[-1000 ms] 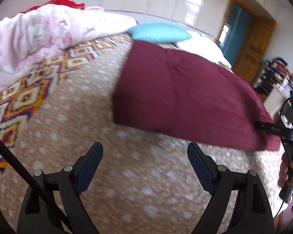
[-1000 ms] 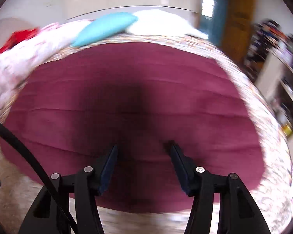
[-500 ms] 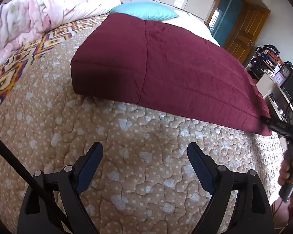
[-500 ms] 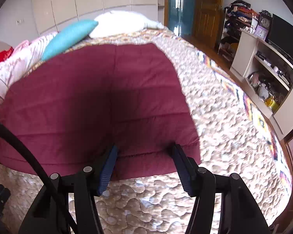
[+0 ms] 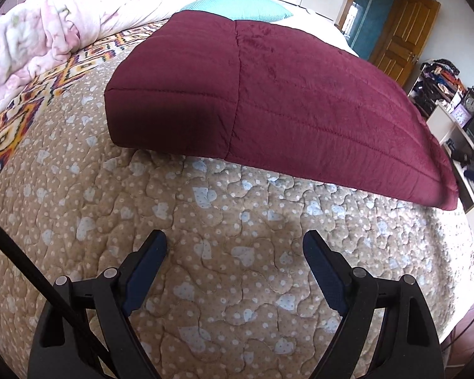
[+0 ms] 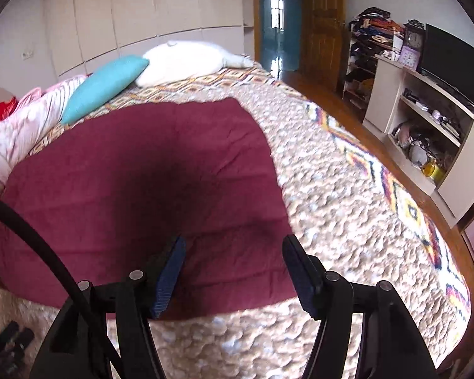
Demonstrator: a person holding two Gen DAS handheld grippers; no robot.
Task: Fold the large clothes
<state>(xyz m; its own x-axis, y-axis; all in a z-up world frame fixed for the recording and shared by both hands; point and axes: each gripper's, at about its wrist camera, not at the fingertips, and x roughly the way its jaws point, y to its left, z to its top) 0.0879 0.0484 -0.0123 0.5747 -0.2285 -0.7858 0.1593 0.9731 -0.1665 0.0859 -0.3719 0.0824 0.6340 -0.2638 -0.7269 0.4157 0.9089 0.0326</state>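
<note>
The thick maroon quilted blanket [image 5: 284,94] lies folded into a flat rectangular slab on the bed, stitched in long parallel channels with one seam crossing them. In the left wrist view its near-left corner stands square and puffy above the bedspread, and its far-right corner tapers to a thin edge near the side of the bed. In the right wrist view the same blanket [image 6: 135,189] fills the left and middle of the picture, its near edge lying just beyond the fingertips.

The left tool [image 5: 235,246] hangs above bare bedspread, short of the blanket, with its jaws spread wide and nothing between them. The right tool [image 6: 233,246] is likewise spread apart and empty; its left finger shows in front of the blanket's near edge, its right finger at the blanket's near-right corner. Whether either finger touches the cloth cannot be told.

Under the blanket is a beige quilted bedspread with pale blue hearts and white dots [image 5: 205,221], bordered by a band of orange, yellow and dark diamond pattern. At the head of the bed lie a turquoise pillow [image 6: 105,85] and a white pillow [image 6: 186,60]. A crumpled pink-and-white floral comforter [image 5: 41,34] is heaped along the far left side. Right of the bed stand a white open shelf unit [image 6: 426,120] with a black television on top, and a brown wooden door [image 6: 320,28].
</note>
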